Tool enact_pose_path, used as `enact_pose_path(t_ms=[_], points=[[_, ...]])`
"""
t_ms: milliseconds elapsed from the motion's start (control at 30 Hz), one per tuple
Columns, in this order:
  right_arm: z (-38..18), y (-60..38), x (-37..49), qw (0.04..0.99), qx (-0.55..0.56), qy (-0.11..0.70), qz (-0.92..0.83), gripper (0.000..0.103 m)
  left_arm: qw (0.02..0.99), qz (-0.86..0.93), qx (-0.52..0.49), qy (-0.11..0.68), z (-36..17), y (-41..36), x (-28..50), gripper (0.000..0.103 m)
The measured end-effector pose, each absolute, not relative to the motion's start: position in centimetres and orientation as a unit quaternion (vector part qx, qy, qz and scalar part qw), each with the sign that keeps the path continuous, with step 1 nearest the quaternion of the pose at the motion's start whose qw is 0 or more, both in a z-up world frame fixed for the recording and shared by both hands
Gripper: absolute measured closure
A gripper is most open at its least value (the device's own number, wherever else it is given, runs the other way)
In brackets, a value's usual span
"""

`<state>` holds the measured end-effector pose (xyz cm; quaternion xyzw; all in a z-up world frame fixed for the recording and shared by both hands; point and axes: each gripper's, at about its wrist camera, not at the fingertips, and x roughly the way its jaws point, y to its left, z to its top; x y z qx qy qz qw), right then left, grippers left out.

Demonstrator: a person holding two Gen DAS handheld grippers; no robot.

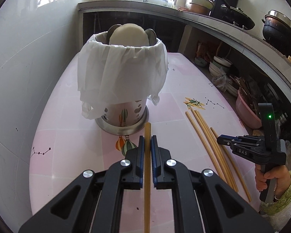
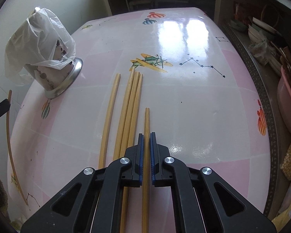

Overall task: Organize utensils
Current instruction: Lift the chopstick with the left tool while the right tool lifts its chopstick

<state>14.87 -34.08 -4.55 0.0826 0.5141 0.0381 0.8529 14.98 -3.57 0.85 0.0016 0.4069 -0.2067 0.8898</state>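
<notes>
Left gripper [image 1: 147, 142] level, fingers clamping chopstick [image 1: 147, 174], right gripper [image 2: 147, 142] low, fingers pinching another chopstick [image 2: 146, 120].

Wood, steel and gloss

We saw matt wooden chopsticks [image 2: 126, 108] on a glossy, smooth printed tabletop [image 2: 194, 101], a shiny metal utensil holder [image 1: 124, 116] and its thin, crinkled white plastic bag [image 1: 122, 69].

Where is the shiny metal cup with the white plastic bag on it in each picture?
Left wrist view: the metal cup stands in the middle, just ahead of the left gripper.
Right wrist view: the cup is at the upper left, looking tilted.
Shared landmark: the loose chopsticks on the pink table.
</notes>
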Motion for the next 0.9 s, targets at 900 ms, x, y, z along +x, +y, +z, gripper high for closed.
enact_pose_path(t_ms=[900], points=[[11.8, -34.9, 13.0, 0.901, 0.204, 0.320, 0.208, 0.100, 0.947, -0.200, -0.039, 0.247, 14.3, 1.8, 11.7, 0.097]])
